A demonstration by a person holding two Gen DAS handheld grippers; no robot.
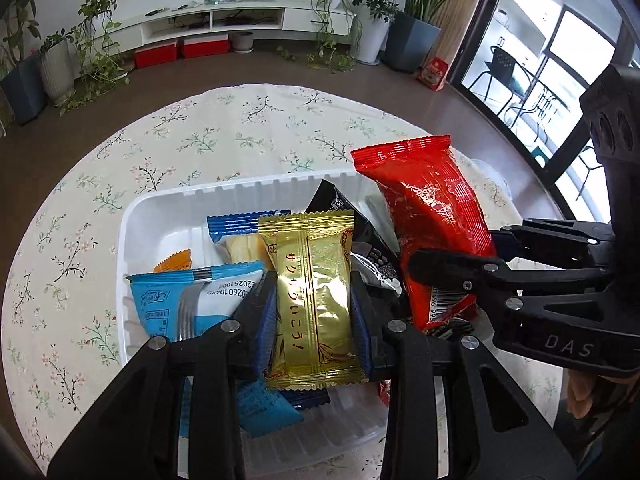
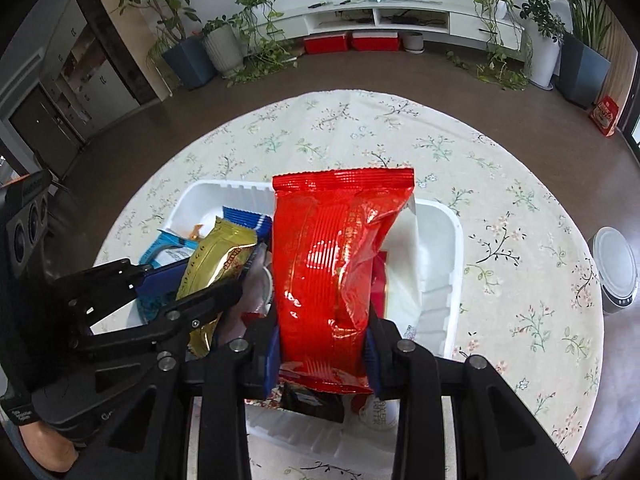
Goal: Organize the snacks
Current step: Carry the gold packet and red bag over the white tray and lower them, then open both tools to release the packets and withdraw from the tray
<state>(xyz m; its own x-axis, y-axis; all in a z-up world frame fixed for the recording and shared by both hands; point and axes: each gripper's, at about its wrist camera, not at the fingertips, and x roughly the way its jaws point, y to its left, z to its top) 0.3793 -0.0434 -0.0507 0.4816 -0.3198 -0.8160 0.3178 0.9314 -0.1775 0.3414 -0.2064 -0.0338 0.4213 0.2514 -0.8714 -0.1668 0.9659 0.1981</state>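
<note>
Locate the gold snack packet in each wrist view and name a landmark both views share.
Left wrist view: gold snack packet bottom centre, clamped in the left tool.
Right wrist view: gold snack packet left of centre, beside the red packet.
Shared landmark: the white tray beneath both.

Left gripper angled downward, jaws clamped on gold packet. Right gripper angled downward alongside, jaws clamped on red packet.

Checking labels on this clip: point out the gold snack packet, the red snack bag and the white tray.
gold snack packet [image 1: 312, 296], left wrist view, middle of wrapper.
red snack bag [image 2: 328, 272], right wrist view, middle of front.
white tray [image 1: 160, 208], left wrist view, far-left rim.
</note>
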